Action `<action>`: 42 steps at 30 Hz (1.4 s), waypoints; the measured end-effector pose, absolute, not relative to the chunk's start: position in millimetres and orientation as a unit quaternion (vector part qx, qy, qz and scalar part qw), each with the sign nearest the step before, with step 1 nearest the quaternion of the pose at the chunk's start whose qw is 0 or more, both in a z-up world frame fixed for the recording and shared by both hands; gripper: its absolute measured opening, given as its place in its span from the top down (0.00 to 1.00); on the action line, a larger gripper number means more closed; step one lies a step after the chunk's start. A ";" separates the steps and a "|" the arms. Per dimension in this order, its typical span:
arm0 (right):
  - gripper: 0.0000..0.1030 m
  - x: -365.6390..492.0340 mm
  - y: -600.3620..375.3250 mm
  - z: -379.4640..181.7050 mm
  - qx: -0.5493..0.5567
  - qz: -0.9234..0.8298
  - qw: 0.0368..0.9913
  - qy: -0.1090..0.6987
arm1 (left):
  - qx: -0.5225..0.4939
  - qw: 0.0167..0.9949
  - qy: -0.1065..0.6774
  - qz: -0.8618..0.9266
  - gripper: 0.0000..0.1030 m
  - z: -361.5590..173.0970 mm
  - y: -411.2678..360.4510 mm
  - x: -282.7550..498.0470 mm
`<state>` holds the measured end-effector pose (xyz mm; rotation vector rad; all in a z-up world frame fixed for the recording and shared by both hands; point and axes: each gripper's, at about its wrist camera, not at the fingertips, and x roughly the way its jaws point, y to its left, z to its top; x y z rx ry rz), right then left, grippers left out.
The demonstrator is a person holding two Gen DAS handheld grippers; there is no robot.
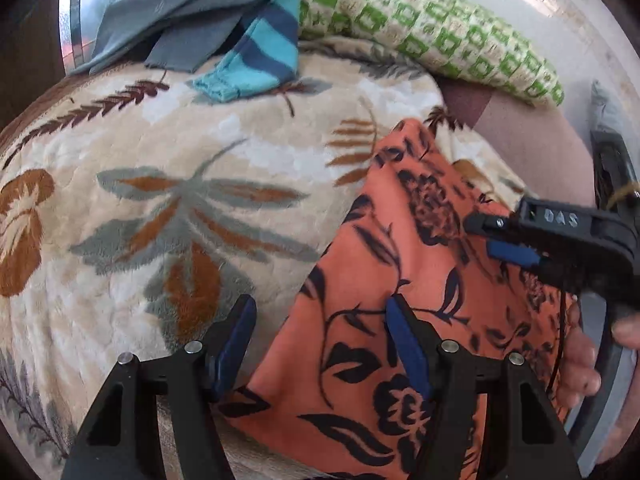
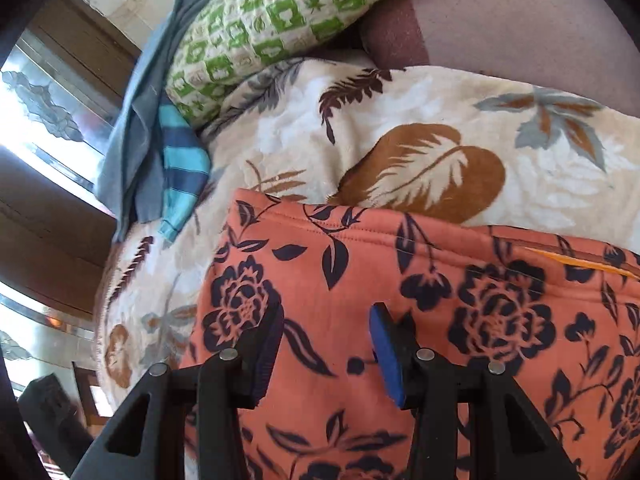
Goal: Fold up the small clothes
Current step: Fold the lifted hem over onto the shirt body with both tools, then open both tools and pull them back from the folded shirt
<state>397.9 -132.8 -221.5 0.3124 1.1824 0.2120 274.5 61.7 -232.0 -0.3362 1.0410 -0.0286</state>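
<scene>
- The orange flowered garment [image 1: 384, 320] lies spread on the leaf-patterned blanket [image 1: 160, 160] of the bed, flat enough to start a fold.
- The left tool [image 1: 320, 344] hovers over its near edge, jaws apart, one finger over blanket, one over cloth; it grips nothing.
- The right tool [image 2: 324, 352] hangs above the middle of the garment, jaws apart, nothing pinched.
- A hand [image 1: 584, 356] carries the right tool.
- Set aside at the far end, probably waiting: one grey garment [image 1: 192, 8], one blue striped piece [image 1: 260, 56], one green checked cloth [image 1: 432, 28].
- Count: two tools, four cloth items besides the blanket.

Home bedroom: plush floral blanket [image 1: 168, 208], green-checked pillow [image 1: 432, 28].
</scene>
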 end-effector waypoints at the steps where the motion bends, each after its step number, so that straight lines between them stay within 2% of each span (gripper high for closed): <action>1: 0.53 408.8 -132.1 -234.8 0.146 0.081 0.809 0.563 | -0.160 0.859 0.487 -0.014 0.32 -231.2 63.3 272.6; 5: 0.54 406.0 -157.6 -221.5 0.229 0.074 0.808 0.538 | -0.139 0.869 0.475 -0.004 0.32 -224.8 63.0 271.5; 10: 0.53 338.8 -204.9 -180.7 0.203 0.074 0.839 0.500 | -0.156 0.884 0.442 0.005 0.32 -208.3 63.9 265.1; 15: 0.53 249.1 -270.5 -159.9 0.199 0.021 0.858 0.473 | -0.091 0.924 0.371 -0.027 0.31 -182.0 28.8 247.7; 19: 0.53 184.2 -321.2 -173.7 0.219 -0.039 0.859 0.462 | -0.033 0.928 0.366 -0.059 0.27 -182.7 -3.2 243.4; 21: 0.54 162.9 -341.8 -198.8 0.256 -0.060 0.836 0.482 | -0.007 0.919 0.388 -0.071 0.19 -191.5 -15.8 247.6; 22: 0.56 154.1 -349.1 -214.5 0.278 -0.066 0.821 0.494 | 0.004 0.911 0.407 -0.072 0.16 -198.8 -20.3 250.6; 23: 0.68 145.3 -353.9 -227.5 0.301 -0.061 0.814 0.492 | 0.013 0.900 0.431 -0.068 0.16 -208.5 -23.4 253.9; 24: 0.72 135.4 -356.7 -230.1 0.311 -0.060 0.825 0.469 | 0.019 0.890 0.451 -0.064 0.16 -217.9 -24.7 257.6; 25: 0.76 130.7 -357.4 -228.9 0.312 -0.060 0.829 0.461 | 0.030 0.889 0.453 -0.063 0.15 -223.3 -26.4 257.0; 33: 0.76 128.1 -346.9 -228.3 0.269 -0.057 0.840 0.467 | 0.053 0.892 0.444 -0.069 0.01 -230.4 -35.3 254.2; 42: 0.74 129.5 -348.1 -231.4 0.283 -0.044 0.843 0.456 | 0.055 0.894 0.439 -0.073 0.00 -232.7 -34.7 247.0</action>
